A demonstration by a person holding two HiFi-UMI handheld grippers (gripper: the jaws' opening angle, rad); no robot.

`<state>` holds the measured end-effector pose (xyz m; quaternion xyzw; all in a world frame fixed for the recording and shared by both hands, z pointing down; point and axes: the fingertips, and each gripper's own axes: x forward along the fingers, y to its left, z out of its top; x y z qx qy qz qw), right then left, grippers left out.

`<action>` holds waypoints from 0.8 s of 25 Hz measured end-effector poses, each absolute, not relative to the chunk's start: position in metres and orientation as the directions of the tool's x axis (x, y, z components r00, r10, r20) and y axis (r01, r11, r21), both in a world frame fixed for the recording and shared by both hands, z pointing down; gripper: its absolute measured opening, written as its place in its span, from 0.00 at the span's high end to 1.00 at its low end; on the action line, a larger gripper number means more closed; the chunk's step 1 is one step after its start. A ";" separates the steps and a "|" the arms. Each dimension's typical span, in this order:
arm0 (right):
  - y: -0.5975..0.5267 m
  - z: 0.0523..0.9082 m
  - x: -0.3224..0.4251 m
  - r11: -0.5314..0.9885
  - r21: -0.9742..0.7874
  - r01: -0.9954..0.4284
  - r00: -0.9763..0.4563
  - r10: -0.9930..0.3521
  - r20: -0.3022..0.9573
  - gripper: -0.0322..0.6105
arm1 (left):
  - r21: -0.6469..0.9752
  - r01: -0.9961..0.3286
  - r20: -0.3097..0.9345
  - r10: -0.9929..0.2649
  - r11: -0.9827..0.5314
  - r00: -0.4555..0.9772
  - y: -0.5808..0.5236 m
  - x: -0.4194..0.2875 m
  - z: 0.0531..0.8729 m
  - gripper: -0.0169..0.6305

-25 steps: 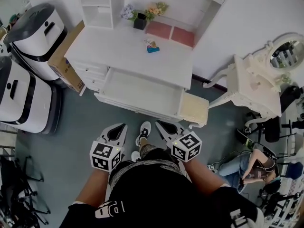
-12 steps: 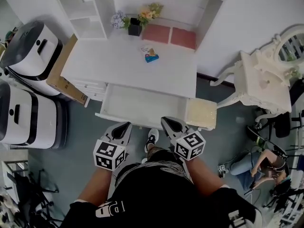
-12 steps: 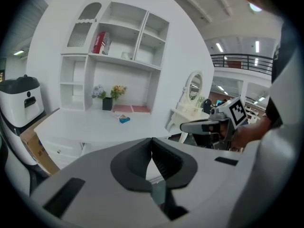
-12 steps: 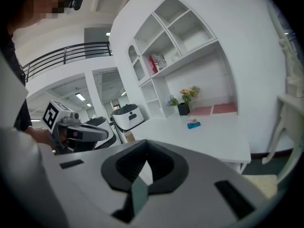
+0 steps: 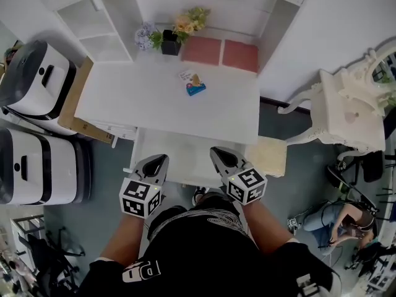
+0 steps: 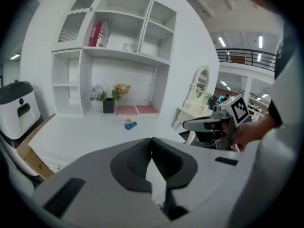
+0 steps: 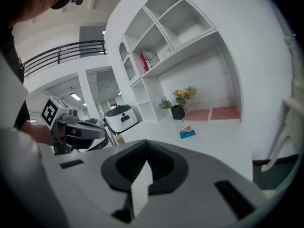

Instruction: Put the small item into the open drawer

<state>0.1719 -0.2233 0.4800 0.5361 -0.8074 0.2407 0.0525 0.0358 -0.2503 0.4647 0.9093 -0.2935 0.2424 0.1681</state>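
Toward the back edge of the desk [image 5: 136,104], near its middle, the small blue item [image 5: 195,88] lay untouched (well apart from both grippers). Over the past second the person had walked up. Left gripper [image 5: 157,161] and right gripper [image 5: 218,154], jaws together and empty, now hung over the open drawer [image 5: 185,159] at the front edge. Item probably within reach; pickup not begun.

1. The small item [image 5: 195,88] is a little blue block with a tan bit on top. It lies toward the back of the white table [image 5: 142,104], well apart from the drawer.
2. The drawer [image 5: 182,156] is white and shallow, pulled open from the table's front edge.
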 end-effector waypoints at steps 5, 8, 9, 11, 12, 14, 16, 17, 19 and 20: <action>-0.259 0.495 0.191 0.311 -0.332 -0.890 -0.426 -0.827 0.366 0.94 | 0.141 -0.630 0.542 -0.473 -0.764 0.695 -0.282 0.046 0.464 0.95; -0.276 0.504 0.195 0.308 -0.337 -0.890 -0.426 -0.823 0.375 0.94 | 0.144 -0.647 0.552 -0.482 -0.748 0.680 -0.294 0.042 0.470 0.95; -0.280 0.505 0.195 0.305 -0.339 -0.890 -0.425 -0.824 0.375 0.93 | 0.146 -0.649 0.559 -0.479 -0.747 0.677 -0.297 0.040 0.473 0.95; -0.288 0.506 0.194 0.298 -0.338 -0.892 -0.419 -0.827 0.375 0.93 | 0.148 -0.646 0.569 -0.470 -0.749 0.675 -0.304 0.036 0.478 0.95; -0.293 0.505 0.193 0.295 -0.334 -0.895 -0.414 -0.830 0.374 0.93 | 0.151 -0.642 0.571 -0.464 -0.752 0.677 -0.308 0.036 0.480 0.95; -0.301 0.507 0.191 0.285 -0.326 -0.902 -0.400 -0.836 0.375 0.93 | 0.156 -0.625 0.570 -0.447 -0.764 0.689 -0.315 0.036 0.483 0.95; -0.308 0.509 0.188 0.263 -0.321 -0.910 -0.378 -0.844 0.380 0.92 | 0.158 -0.601 0.567 -0.427 -0.783 0.705 -0.322 0.036 0.484 0.95; -0.311 0.510 0.187 0.249 -0.318 -0.915 -0.364 -0.848 0.384 0.92 | 0.161 -0.588 0.565 -0.414 -0.793 0.713 -0.326 0.036 0.484 0.95; -0.317 0.511 0.184 0.219 -0.304 -0.927 -0.333 -0.855 0.397 0.92 | 0.167 -0.558 0.562 -0.387 -0.813 0.731 -0.336 0.034 0.484 0.95; -0.320 0.513 0.182 0.205 -0.292 -0.934 -0.315 -0.858 0.406 0.91 | 0.169 -0.543 0.562 -0.372 -0.823 0.739 -0.341 0.033 0.485 0.95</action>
